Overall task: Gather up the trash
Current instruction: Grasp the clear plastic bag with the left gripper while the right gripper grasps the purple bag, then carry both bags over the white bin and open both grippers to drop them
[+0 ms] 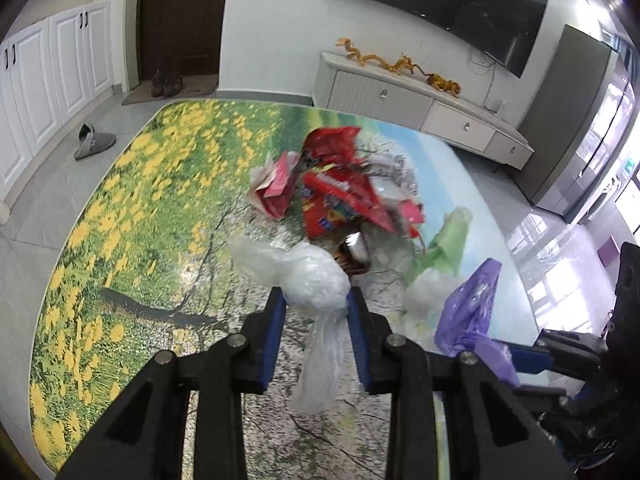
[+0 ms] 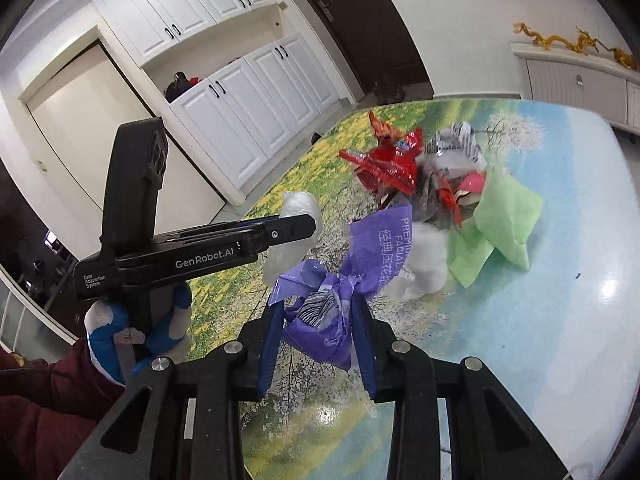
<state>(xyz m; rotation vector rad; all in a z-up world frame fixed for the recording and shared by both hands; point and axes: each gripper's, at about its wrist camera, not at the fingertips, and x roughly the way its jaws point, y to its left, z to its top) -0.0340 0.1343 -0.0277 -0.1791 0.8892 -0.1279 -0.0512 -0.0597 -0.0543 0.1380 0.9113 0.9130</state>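
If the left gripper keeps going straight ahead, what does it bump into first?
Probably the trash pile on the table, likely its red wrapper. The left gripper already holds a clear bag; depth is unclear.

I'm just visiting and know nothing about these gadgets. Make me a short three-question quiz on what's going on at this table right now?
1. True or false: the left tool is shut on a clear plastic bag.
2. What does the right tool hold? A) a green wrapper B) a purple tissue pack C) a red snack bag
3. Name the colour of the crumpled wrappers in the heap of trash left on the table.

Key:
1. True; its blue pads squeeze the bag.
2. B; the purple tissue pack sits pinched between the pads, while the green wrapper lies on the table.
3. Red.
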